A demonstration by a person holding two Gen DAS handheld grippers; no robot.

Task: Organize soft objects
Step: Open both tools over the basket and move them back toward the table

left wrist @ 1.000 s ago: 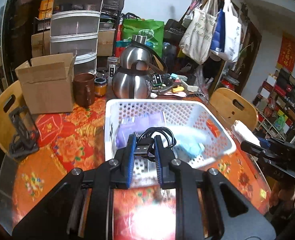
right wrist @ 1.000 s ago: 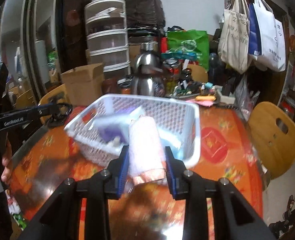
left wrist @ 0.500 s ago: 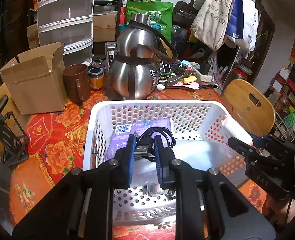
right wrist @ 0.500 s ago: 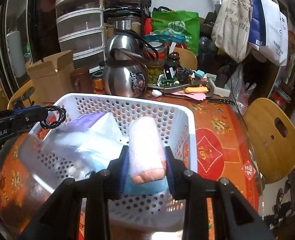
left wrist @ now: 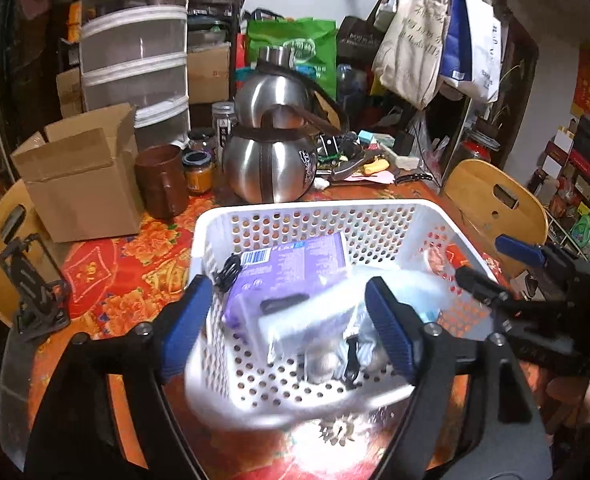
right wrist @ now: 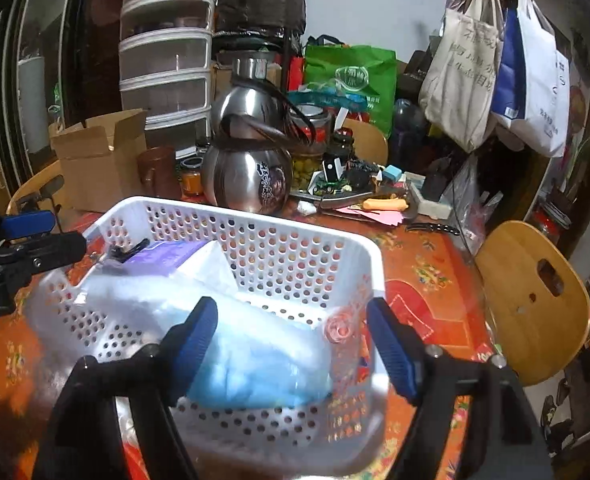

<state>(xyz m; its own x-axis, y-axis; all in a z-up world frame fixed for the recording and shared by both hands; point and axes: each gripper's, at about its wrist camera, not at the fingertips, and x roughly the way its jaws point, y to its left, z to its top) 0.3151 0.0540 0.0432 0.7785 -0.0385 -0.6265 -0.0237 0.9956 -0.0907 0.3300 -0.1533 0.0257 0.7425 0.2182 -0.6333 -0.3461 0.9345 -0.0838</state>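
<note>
A white perforated basket [left wrist: 307, 210] [right wrist: 255, 220] sits on the red floral tablecloth. It holds a purple packet [left wrist: 295, 268] [right wrist: 167, 252], a pale blue soft pack [right wrist: 255, 360] and a blurred clear bag [left wrist: 327, 312]. My left gripper [left wrist: 289, 320] hangs over the basket's near side. Its jaws are opening, with nothing pressed between the pads. A black cable [left wrist: 227, 272] [right wrist: 129, 248] lies at the basket's left wall. My right gripper [right wrist: 293, 344] [left wrist: 499, 268] is over the right side. Its jaws are opening too, and the pink rolled towel [right wrist: 339, 330] lies loose below, by the right wall.
Behind the basket stand a steel kettle [left wrist: 271, 168], a brown mug [left wrist: 163, 184], small jars and an open cardboard box [left wrist: 79, 176]. Wooden chairs [right wrist: 535, 300] flank the table. A black stand [left wrist: 31, 296] sits at the left edge. Drawers and hanging bags fill the back.
Both grippers came in over the basket and opened wide. The black cable left the left jaws and the pink towel roll left the right jaws. Both now lie in the basket.
</note>
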